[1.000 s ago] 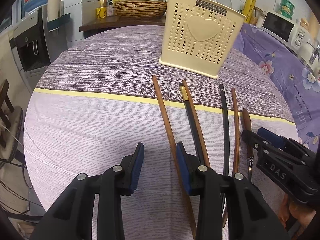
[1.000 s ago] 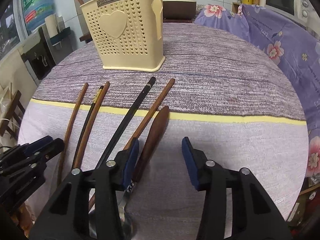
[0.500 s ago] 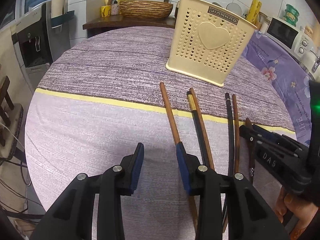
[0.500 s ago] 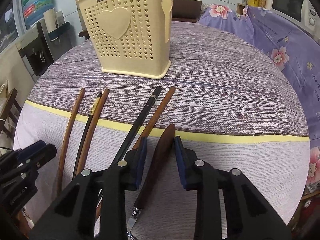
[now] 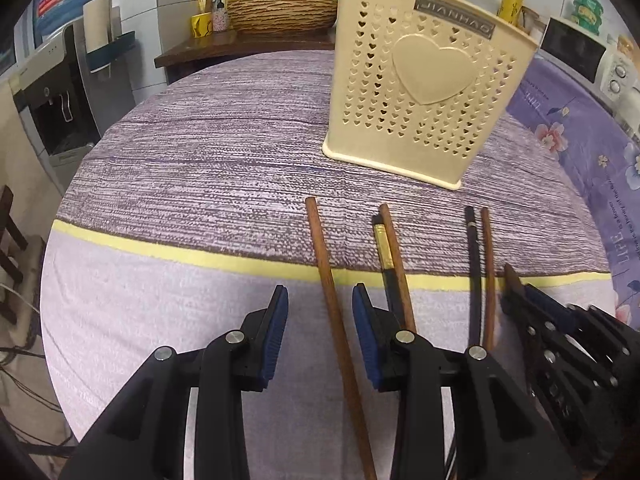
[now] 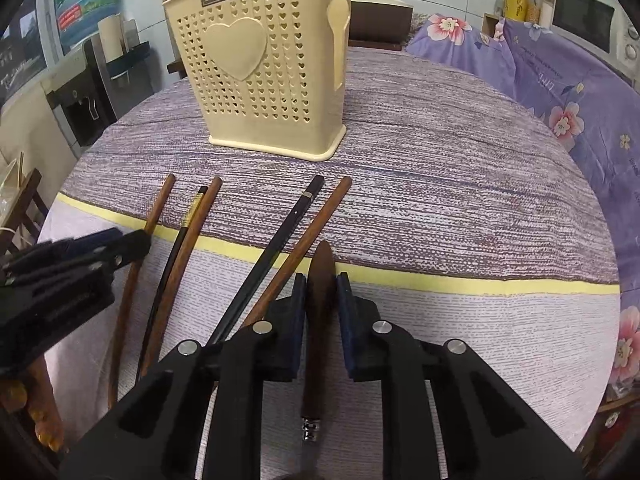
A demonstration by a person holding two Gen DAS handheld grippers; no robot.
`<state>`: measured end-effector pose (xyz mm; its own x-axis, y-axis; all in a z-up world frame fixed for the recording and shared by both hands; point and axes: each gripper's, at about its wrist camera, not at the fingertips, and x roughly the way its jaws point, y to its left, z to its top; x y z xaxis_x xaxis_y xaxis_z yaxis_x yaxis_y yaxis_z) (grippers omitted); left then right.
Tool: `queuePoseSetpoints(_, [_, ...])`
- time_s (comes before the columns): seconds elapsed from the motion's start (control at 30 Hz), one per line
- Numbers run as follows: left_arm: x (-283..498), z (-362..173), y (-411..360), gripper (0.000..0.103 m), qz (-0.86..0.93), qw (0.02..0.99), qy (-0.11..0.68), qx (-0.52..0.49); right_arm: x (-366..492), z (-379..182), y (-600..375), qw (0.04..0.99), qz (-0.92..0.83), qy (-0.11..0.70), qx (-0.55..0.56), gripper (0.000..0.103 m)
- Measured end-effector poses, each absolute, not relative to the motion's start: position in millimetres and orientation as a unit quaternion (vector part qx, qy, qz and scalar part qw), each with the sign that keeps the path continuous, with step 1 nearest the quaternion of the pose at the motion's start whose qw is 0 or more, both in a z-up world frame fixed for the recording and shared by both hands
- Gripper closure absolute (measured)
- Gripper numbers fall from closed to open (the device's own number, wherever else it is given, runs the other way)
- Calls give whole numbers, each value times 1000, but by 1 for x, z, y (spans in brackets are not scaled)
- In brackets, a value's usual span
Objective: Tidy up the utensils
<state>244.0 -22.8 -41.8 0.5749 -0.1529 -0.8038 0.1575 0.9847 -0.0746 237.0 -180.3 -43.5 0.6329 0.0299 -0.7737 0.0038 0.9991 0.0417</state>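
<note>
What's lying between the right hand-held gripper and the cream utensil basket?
Only bare tablecloth in the right wrist view. The chopsticks fan out to the left, short of the basket. The right hand-held gripper is closing on a brown utensil handle.

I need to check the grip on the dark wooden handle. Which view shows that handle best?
The right wrist view: the dark wooden handle lies full length between the right claw, whose pads are closing around it. The left wrist view shows only its tip, the rest hidden behind that claw.

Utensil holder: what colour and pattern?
Cream utensil holder, heart-shaped holes, raised heart; clearest in right wrist view.
</note>
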Motion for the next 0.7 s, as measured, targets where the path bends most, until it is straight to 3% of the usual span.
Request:
queuePoseSetpoints(0.13, [253,-42,-25,75,-83,886,456,4,239,-44,-185,900,14,435,29,86])
queuePoseSetpoints(0.33, [268,-42,-32,93,-75,885,460,19,241,-43,-186,899,16,437,29,86])
queuePoseSetpoints(0.7, [274,-42,-39,95,-67,889,451,28,241,-43,-187,899,22,436,36,86])
